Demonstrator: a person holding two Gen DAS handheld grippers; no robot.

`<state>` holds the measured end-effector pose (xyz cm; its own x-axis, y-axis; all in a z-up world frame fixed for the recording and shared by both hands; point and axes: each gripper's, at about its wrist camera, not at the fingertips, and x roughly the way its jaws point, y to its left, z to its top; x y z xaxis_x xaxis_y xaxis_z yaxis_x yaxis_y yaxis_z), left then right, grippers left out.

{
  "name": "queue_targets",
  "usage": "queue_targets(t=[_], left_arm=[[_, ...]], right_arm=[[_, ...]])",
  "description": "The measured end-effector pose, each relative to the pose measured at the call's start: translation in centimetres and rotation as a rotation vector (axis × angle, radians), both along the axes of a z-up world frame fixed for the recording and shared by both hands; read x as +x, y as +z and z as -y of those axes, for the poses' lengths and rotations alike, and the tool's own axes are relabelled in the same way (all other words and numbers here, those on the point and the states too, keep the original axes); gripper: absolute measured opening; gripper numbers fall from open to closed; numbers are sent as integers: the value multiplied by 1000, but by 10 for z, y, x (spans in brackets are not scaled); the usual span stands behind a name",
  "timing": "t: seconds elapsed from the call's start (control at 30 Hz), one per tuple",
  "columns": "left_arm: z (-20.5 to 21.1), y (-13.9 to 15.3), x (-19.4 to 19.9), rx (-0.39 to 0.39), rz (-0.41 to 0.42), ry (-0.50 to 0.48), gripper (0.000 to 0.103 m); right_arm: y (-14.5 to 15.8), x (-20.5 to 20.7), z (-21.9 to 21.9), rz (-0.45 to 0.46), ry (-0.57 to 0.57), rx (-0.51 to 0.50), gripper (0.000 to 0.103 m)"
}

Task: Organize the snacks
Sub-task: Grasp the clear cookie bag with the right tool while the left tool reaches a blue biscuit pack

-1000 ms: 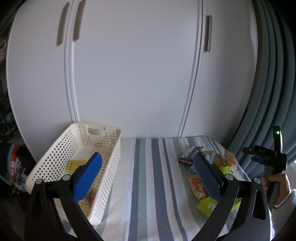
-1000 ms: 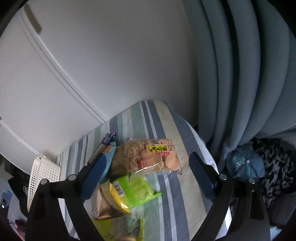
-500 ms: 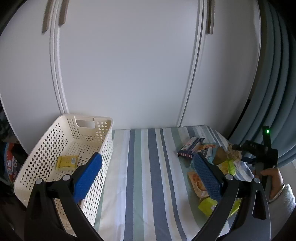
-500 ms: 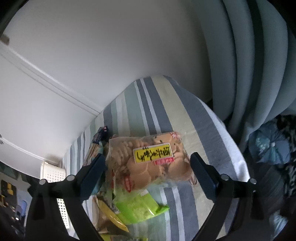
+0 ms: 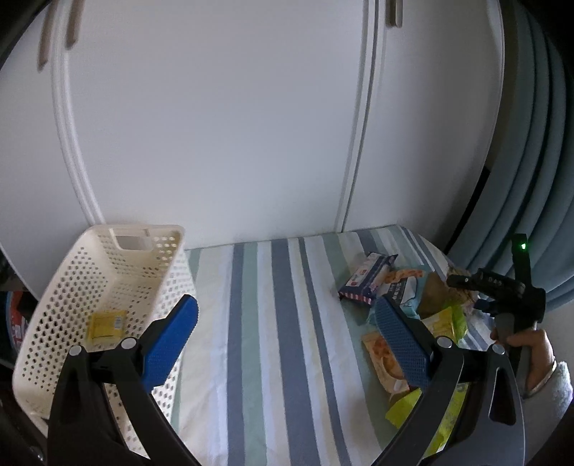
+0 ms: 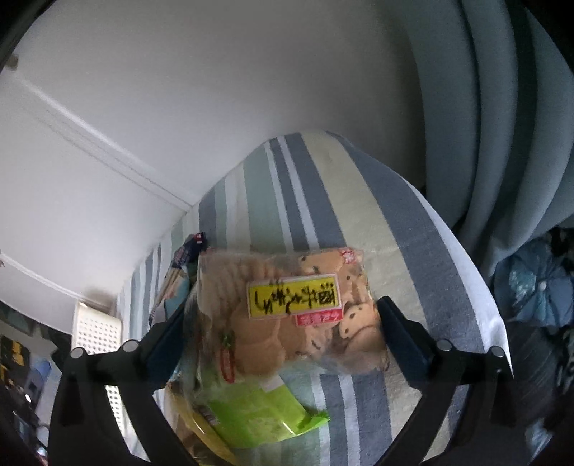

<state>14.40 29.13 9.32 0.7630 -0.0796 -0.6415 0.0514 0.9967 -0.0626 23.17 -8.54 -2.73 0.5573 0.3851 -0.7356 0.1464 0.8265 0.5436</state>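
A striped cloth (image 5: 272,344) in blue, green, cream and white covers the surface. Behind it stand white cupboard doors (image 5: 215,125) with beige handles (image 5: 394,12) near the top. Blue-grey curtains (image 6: 502,107) hang in folds at the right, with a dark patterned bundle (image 6: 538,276) low beside them.

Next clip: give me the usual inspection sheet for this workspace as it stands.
Surface: striped cloth over the table.
Job's things: white basket at left holds one yellow packet; snack pile at right; clear cookie bag on top.
Clutter: nothing seen.
Grippers: left claw open, empty, above the cloth; right claw open, straddling the cookie bag, contact unclear.
Cables: nothing seen.
Surroundings: white cabinet doors behind; blue curtain at right.
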Motion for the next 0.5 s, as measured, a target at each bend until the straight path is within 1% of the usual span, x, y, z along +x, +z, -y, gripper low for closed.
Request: queue_targets(t=[0.07, 0.13, 0.23, 0.33, 0.43, 0.5], left_arm=[[6, -6, 10, -9, -22, -15, 100], [14, -13, 23, -8, -43, -35, 100], [27, -24, 43, 4, -63, -59, 100], [41, -36, 68, -10, -94, -95, 100], [55, -52, 96, -44, -146, -150, 100], [66, -68, 117, -61, -199, -190, 100]], right_arm=[[3, -2, -6, 19, 17, -14, 88], [8, -4, -12, 50, 46, -30, 88], [12, -5, -16, 75, 68, -19, 88], [12, -4, -16, 87, 68, -11, 88], [12, -3, -15, 97, 69, 5, 88], [12, -3, -14, 101, 65, 14, 88]])
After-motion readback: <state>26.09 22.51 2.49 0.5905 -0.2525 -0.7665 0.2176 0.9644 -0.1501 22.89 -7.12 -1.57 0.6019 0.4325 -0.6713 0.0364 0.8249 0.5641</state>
